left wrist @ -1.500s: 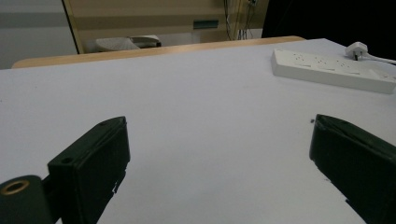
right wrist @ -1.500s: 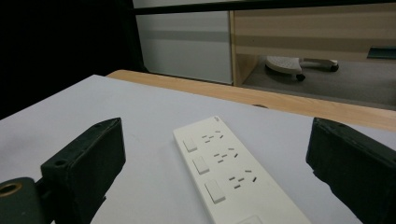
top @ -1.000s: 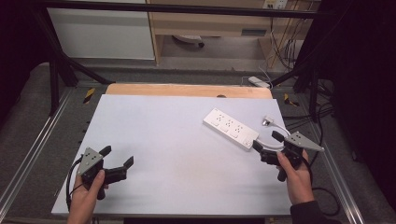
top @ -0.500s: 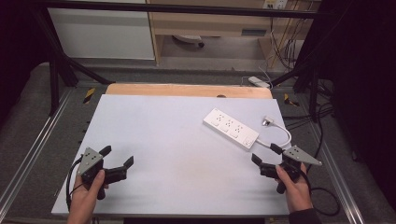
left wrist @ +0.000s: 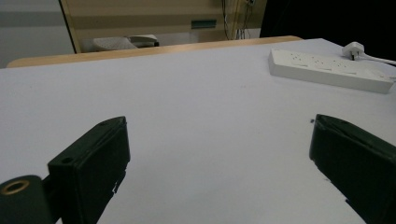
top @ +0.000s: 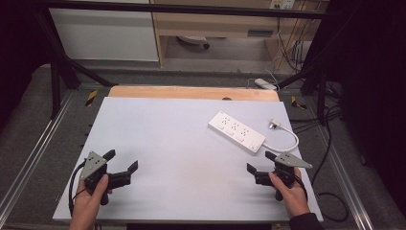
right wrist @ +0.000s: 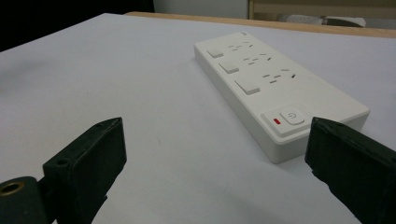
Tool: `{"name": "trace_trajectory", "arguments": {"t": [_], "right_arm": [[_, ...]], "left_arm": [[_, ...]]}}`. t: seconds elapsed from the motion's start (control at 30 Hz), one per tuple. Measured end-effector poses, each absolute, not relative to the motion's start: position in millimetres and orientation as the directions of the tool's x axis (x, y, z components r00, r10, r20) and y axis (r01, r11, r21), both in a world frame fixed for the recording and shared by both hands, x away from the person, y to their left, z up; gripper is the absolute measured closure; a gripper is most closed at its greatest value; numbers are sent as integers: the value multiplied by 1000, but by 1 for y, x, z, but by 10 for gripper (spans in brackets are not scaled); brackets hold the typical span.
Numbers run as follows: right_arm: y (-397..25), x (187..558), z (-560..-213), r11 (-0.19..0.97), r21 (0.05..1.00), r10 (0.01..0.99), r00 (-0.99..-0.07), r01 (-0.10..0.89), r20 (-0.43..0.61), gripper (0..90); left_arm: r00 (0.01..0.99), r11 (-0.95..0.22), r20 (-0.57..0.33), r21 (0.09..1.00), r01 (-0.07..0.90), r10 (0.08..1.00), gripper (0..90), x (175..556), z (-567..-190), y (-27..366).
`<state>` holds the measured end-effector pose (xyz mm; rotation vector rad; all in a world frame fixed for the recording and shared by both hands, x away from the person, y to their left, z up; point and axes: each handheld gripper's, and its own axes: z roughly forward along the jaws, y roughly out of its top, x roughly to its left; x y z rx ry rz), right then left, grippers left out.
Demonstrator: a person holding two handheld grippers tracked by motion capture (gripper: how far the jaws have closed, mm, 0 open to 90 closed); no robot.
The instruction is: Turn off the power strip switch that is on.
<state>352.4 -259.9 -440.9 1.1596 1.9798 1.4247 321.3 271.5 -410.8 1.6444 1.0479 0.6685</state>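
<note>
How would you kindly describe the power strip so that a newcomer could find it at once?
Start at the large white tabletop and look to its far right part. There lies a long white plastic power strip, set at a slant, with a white cable looping from its near end. A round switch beside a small red mark sets it apart.

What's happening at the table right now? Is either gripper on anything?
A person holds a gripper in each hand over a white table. Both are open and hold nothing. The right gripper sits close to the near end of a white power strip, facing its switch end without touching it. The strip's cord loops to a plug on the table. The left gripper rests at the near left, away from it.
</note>
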Motion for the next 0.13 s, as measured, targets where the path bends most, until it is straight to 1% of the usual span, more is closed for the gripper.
{"name": "trace_trajectory", "arguments": {"t": [0.07,0.13], "right_arm": [[-259,355,-444,131,912,826,-551,388,115,58],[-260,356,-446,139,900,843,-527,413,111,58]], "left_arm": [[466,-93,-67,945,312,882,48,321,-411,271],[466,-97,-64,945,314,883,48,321,-411,271]]}}
